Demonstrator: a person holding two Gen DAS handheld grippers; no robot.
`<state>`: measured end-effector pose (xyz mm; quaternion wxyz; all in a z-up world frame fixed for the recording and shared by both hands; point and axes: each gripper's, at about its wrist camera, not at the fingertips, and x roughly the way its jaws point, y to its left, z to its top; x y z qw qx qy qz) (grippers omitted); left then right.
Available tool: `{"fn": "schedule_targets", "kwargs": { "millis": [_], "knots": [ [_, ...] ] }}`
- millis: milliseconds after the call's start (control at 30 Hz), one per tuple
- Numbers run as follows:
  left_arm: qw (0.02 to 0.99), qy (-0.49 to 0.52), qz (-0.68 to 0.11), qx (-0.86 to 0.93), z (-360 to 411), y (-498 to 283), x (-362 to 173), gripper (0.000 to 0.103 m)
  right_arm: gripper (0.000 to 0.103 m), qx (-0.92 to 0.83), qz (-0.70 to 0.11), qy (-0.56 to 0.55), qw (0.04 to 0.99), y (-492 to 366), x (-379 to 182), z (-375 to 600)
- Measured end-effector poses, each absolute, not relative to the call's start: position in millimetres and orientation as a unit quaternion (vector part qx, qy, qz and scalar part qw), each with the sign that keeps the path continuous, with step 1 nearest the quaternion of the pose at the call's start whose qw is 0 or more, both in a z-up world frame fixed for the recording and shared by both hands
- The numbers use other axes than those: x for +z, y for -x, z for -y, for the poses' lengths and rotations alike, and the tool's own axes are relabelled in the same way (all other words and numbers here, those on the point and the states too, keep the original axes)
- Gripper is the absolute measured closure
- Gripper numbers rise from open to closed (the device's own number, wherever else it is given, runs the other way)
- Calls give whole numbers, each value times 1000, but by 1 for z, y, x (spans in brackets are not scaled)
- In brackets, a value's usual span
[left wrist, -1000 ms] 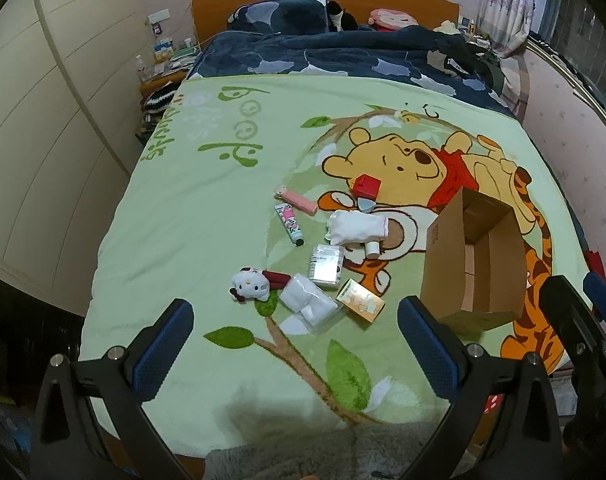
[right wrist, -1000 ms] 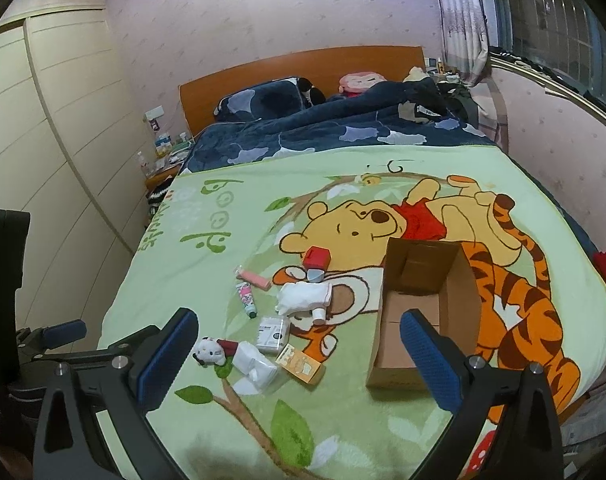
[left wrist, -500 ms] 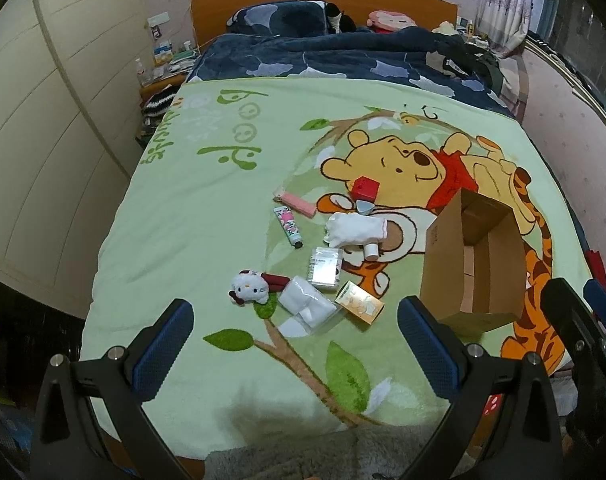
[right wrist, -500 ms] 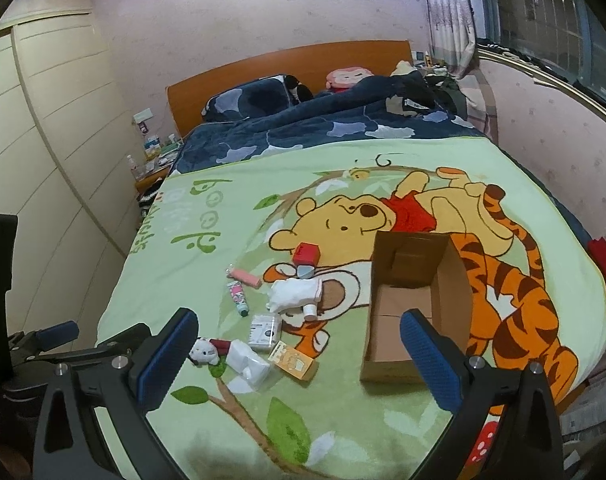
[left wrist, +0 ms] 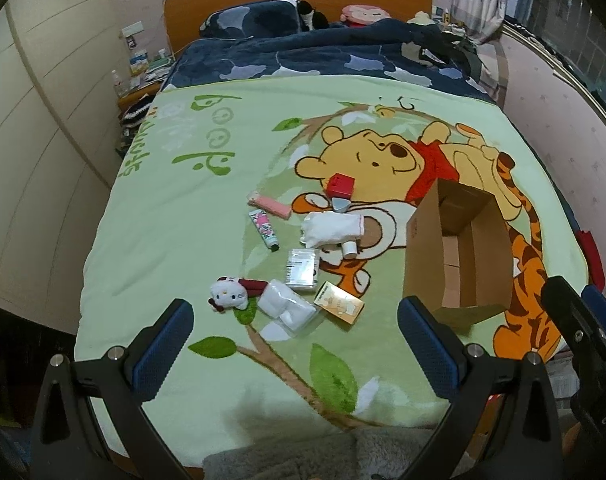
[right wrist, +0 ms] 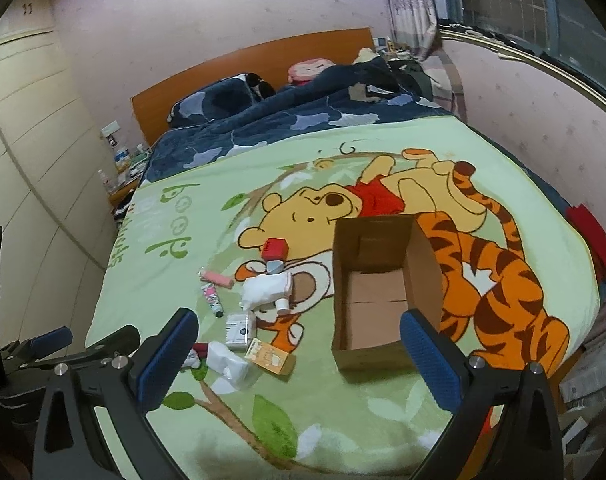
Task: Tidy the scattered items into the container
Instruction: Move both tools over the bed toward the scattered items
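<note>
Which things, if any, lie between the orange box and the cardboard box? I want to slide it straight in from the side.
Nothing visible lies between the orange box and the cardboard box, only bare blanket. But the cardboard box's near wall stands upright, so the item must be lifted over it.

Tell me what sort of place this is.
A home bedroom, most likely: a bed with a wooden headboard, a cartoon bear blanket spread over it, and a cluttered bedside table by built-in wardrobes.

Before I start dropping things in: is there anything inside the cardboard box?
The box looks empty: the right wrist view shows only bare cardboard floor and flaps. The strip behind its near wall is hidden. Both grippers, left and right, are open.
</note>
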<state>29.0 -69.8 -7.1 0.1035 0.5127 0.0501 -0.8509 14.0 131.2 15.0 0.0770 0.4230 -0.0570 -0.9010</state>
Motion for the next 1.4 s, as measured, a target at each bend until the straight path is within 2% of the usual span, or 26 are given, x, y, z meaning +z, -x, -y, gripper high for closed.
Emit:
{"fn": "schedule_targets", "kwargs": {
  "millis": [1000, 1200, 1400],
  "knots": [
    [79, -527, -33, -846, 48, -23, -16, 0, 0, -890, 76, -447, 49, -18, 3, -155],
    [82, -532, -38, -842, 53, -25, -20, 0, 0, -886, 71, -454, 60, -16, -2, -149],
    [68, -568, -80, -816, 74, -44, -40, 0, 0, -872, 59, -473, 109, -15, -15, -124]
  ]
}}
